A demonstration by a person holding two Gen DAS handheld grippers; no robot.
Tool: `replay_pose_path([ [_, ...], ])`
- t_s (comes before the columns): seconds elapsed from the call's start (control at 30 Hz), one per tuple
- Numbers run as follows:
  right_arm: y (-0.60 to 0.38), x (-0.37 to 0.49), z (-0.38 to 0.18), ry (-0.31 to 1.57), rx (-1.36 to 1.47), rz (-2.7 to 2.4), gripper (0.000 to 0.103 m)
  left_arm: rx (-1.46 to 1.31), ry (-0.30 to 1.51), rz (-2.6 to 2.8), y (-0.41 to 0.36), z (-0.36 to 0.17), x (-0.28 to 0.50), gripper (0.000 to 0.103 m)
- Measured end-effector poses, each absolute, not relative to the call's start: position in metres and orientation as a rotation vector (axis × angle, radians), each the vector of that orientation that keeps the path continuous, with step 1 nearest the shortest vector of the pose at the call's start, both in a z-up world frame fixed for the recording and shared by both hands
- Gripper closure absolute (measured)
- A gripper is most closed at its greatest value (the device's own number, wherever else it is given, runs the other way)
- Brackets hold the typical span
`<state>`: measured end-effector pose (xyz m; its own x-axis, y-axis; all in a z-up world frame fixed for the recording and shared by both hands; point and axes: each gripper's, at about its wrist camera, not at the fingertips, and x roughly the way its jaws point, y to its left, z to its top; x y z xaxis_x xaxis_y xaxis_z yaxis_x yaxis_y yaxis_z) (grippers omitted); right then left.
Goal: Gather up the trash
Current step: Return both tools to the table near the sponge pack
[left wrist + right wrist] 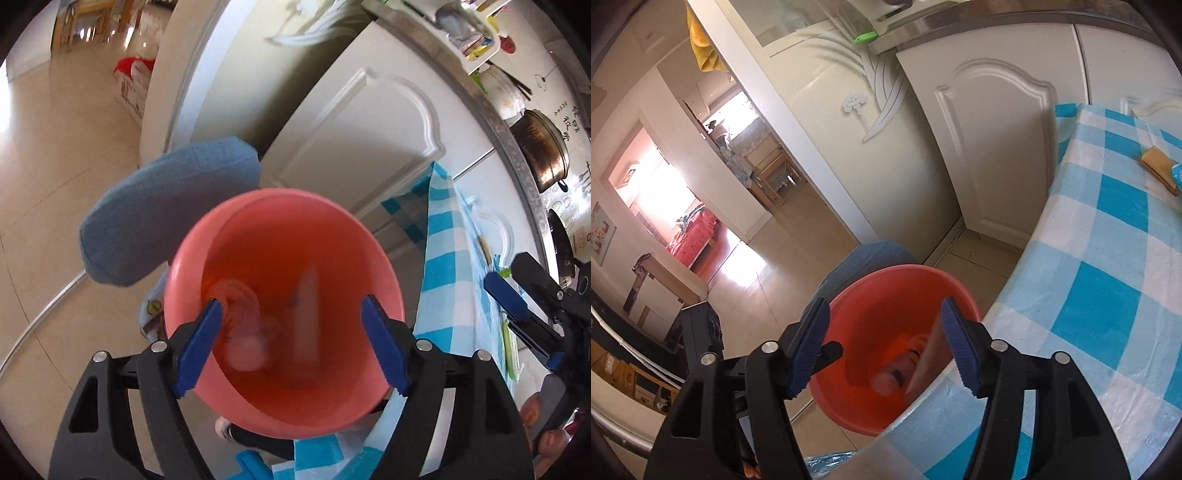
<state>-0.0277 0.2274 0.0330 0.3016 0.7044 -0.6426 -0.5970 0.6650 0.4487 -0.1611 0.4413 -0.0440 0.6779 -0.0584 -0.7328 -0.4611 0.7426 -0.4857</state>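
- Left wrist view: the left gripper [291, 345] hangs over the mouth of a pink bin [284, 314], its blue pads spread wide with nothing clamped between them.
- Inside the bin lie blurred trash pieces: a crumpled pinkish wrapper [243, 332] near the left pad and a flat pale strip [306, 317] to its right. Whether either is resting or falling cannot be told.
- A blue cushioned stool [166, 210] stands just behind the bin; a blue-checked tablecloth [439, 258] hangs at the right, with the right gripper [517, 295] visible beyond it.
- Right wrist view: the right gripper [886, 347] is held above the same bin [886, 332], jaws apart and gripping nothing.
- A flat brownish card [931, 362] appears inside the bin just under the right pad, beside other blurred trash [894, 373].
- The bin sits on the floor, touching the table's edge [1071, 295]; white cabinet doors [990, 147] stand behind.
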Motion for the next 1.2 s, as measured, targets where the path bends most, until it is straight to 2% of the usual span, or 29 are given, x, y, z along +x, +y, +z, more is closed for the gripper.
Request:
replay_pose_path([
  [0.07,0.213,-0.028,0.040,0.890,0.147,0.839,0.021,-0.653,0.758,0.247,0.439,-0.035,-0.165,0.021],
  [0.13,0.197,-0.030,0.046,0.854,0.164,0.821,0.019,-0.593,0.719,0.247,0.437,-0.026,-0.169,0.017],
  [0.2,0.180,-0.034,0.052,0.813,0.170,0.792,0.013,-0.551,0.704,0.246,0.434,-0.018,-0.170,0.014],
  [0.4,0.143,-0.047,0.065,0.685,0.135,0.734,0.011,-0.439,0.697,0.259,0.420,0.003,-0.172,0.012],
  [0.5,0.133,-0.058,0.073,0.572,0.075,0.705,0.009,-0.408,0.674,0.270,0.410,0.013,-0.173,0.007],
  [0.67,0.116,-0.078,0.081,0.398,0.007,0.664,0.005,-0.420,0.652,0.266,0.403,0.023,-0.176,0.007],
  [1.2,0.049,-0.078,0.082,0.327,0.111,0.535,0.005,-0.363,0.625,0.178,0.350,0.046,-0.172,0.006],
])
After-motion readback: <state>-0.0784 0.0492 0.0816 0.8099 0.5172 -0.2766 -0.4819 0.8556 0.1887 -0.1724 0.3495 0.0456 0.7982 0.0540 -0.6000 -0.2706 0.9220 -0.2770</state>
